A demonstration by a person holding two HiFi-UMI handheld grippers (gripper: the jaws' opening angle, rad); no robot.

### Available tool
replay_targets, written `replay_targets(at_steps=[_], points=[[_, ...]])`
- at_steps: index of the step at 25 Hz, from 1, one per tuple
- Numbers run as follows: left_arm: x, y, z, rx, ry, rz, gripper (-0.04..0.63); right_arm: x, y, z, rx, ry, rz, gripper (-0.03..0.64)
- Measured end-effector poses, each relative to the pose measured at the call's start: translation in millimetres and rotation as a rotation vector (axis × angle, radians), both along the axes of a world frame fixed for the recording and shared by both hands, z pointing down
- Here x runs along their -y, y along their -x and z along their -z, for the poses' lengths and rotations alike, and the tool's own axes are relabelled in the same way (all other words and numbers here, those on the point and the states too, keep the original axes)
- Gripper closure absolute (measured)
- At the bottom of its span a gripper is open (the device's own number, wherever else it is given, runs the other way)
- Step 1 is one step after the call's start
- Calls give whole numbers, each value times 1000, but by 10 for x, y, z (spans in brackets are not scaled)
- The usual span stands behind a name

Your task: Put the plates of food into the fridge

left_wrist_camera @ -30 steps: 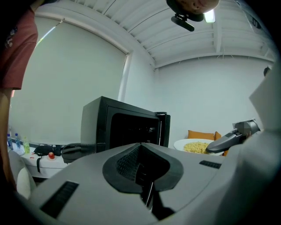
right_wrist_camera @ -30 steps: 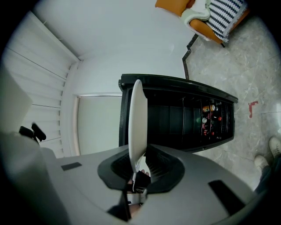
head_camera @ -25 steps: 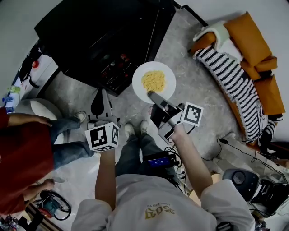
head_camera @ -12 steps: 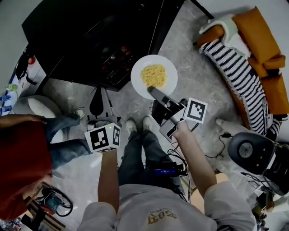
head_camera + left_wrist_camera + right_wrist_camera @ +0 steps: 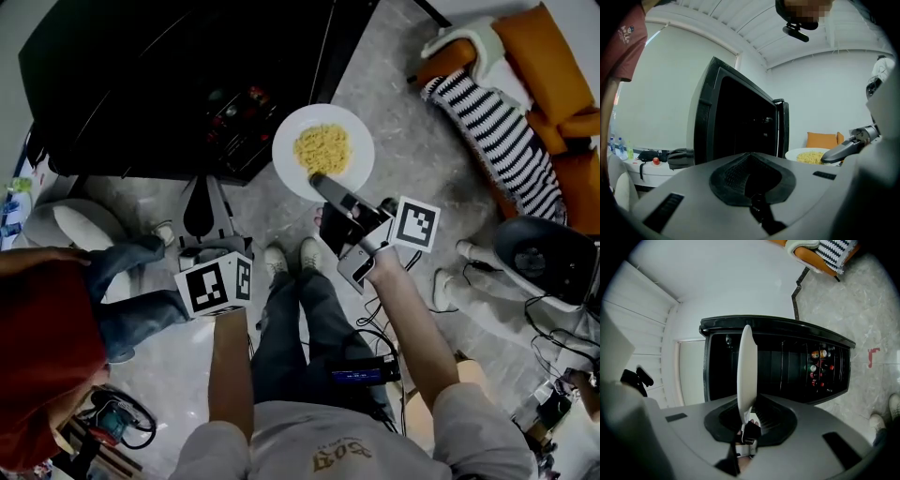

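Our white plate of noodles [image 5: 323,152] hangs level just in front of the open black fridge [image 5: 178,84]. The right gripper [image 5: 317,180] pinches its near rim. We judge the plate stiff, breakable and slippery, tip-prone from a one-edge hold. The left gripper [image 5: 202,214], short of the fridge, has its jaws pressed together on nothing.

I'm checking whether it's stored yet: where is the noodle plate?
Head view, just right of centre: the plate is held at its near rim by the right gripper, over the floor beside the open fridge, not inside.
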State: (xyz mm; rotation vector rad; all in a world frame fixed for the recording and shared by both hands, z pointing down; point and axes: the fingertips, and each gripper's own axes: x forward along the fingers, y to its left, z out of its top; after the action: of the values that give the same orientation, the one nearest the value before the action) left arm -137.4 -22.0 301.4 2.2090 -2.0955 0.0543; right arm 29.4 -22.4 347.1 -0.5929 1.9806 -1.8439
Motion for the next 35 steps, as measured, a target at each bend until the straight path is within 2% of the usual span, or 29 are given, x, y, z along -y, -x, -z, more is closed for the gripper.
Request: replay_targets(at_steps=[5, 20, 35], points=[[207, 61, -137, -15, 19, 5, 589, 177, 89, -125, -6, 22, 2, 566], [176, 119, -553, 0, 45, 37, 589, 271, 121, -456, 0, 14, 5, 566], [203, 0, -760, 25, 55, 32, 589, 234, 99, -643, 4, 21, 12, 566]])
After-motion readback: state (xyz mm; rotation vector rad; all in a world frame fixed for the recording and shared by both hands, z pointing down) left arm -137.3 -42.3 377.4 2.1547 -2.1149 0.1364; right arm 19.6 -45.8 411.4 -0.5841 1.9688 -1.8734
